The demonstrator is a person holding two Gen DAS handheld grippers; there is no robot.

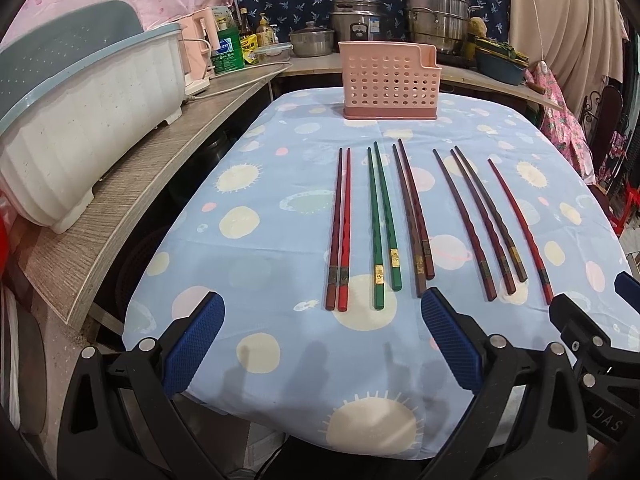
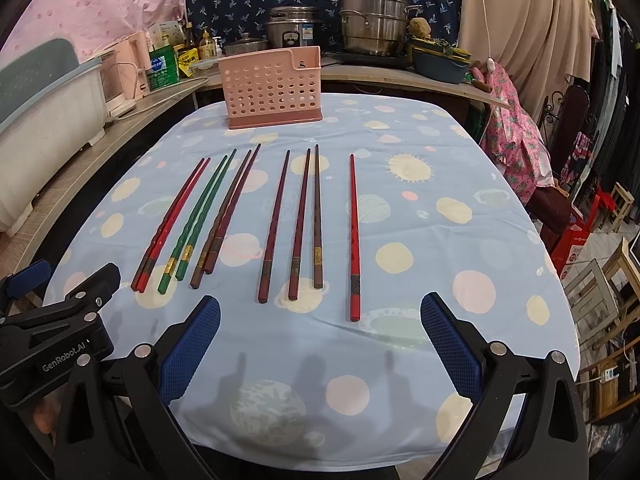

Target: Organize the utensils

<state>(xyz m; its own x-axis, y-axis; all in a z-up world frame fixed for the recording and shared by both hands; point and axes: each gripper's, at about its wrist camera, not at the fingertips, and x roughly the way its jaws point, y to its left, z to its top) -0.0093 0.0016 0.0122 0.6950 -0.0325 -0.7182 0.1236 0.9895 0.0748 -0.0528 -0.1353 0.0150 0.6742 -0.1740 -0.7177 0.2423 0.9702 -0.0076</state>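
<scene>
Both the left tool point(image 1: 322, 342) and right tool point(image 2: 320, 344) hung with jaws apart, empty, short of the chopsticks point(image 2: 296, 224) on the table point(image 2: 460, 208). Nothing seemed started; next, one tool likely needed to close on a chopstick ahead and carry it to the pink holder point(image 2: 274, 88) beyond.

White lettering "GenRobot.AI" on left gripper point(image 2: 30, 280) body, right wrist view. "DAS" on right gripper point(image 1: 624, 292) body, left wrist view, cut off. Bottle labels at back: illegible.

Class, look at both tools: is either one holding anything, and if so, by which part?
Nothing is held. The left tool and right tool are both open above the tablecloth; the chopsticks lie untouched.
</scene>
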